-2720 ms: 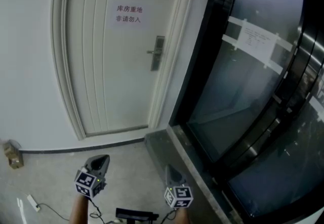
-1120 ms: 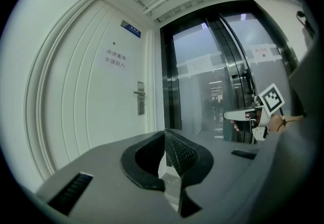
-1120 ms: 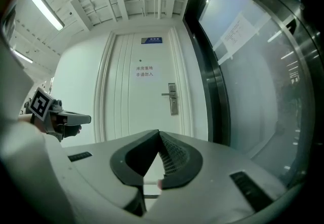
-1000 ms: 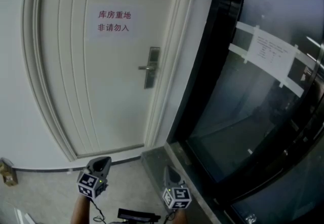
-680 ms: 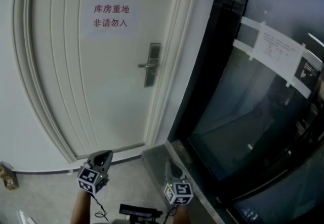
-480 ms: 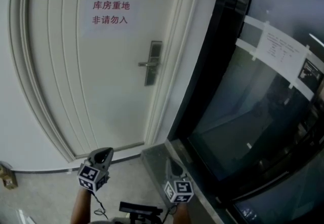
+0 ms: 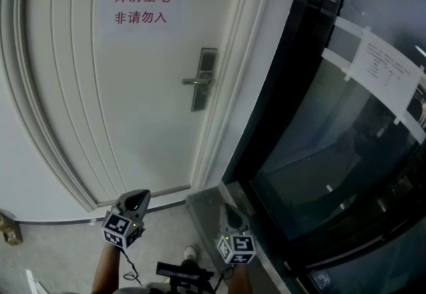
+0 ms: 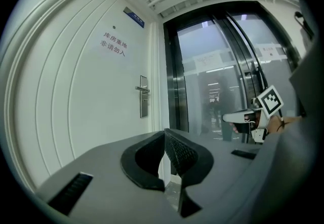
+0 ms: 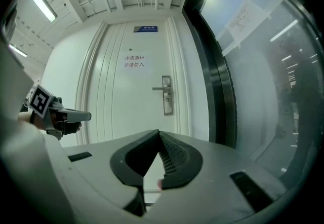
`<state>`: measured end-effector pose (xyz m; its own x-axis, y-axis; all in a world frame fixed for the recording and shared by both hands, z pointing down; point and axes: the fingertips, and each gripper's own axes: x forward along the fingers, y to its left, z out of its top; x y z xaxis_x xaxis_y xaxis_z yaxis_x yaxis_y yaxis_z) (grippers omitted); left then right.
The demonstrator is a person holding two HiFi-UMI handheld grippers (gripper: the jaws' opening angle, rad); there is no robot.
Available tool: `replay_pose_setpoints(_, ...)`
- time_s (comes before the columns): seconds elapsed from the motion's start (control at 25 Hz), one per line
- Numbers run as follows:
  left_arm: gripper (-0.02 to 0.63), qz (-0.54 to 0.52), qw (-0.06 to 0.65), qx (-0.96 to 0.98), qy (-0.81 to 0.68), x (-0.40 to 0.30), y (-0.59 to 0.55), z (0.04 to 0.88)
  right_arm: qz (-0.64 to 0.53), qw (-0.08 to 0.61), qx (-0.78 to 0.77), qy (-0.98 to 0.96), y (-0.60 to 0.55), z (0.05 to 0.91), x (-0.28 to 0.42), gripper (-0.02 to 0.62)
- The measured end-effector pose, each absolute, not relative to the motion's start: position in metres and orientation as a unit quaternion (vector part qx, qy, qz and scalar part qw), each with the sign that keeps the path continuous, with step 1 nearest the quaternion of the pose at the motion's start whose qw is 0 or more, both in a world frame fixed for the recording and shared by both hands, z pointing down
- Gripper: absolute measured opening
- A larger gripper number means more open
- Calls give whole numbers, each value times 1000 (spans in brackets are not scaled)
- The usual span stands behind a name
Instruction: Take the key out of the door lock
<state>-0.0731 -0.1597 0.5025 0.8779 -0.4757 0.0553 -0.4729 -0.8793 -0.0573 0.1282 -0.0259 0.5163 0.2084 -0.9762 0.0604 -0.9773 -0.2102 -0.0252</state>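
Observation:
The white door carries a metal lock plate with a lever handle at its right side. The plate also shows small in the left gripper view and in the right gripper view. A key in it is too small to make out. My left gripper is held low, far below the lock, jaws shut and empty. My right gripper hangs beside it to the right, also shut on nothing.
A paper sign with red characters is stuck on the door above the lock. A dark glass wall runs along the right, with taped paper notices. A grey ledge runs at its foot.
The door and lock plate have grown larger in the head view as the person came closer. Both grippers stay low and shut.

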Motion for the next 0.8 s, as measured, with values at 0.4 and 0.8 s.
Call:
replay_pose_setpoints(0.4,8,-35,14,-963,269,-18,-230,501,33,11,765,-643,-104,512,194,12)
replay_pose_setpoints(0.8,8,-45,17,-958,282,45,-292,491,33,3,750,-660,-176,506,258,12)
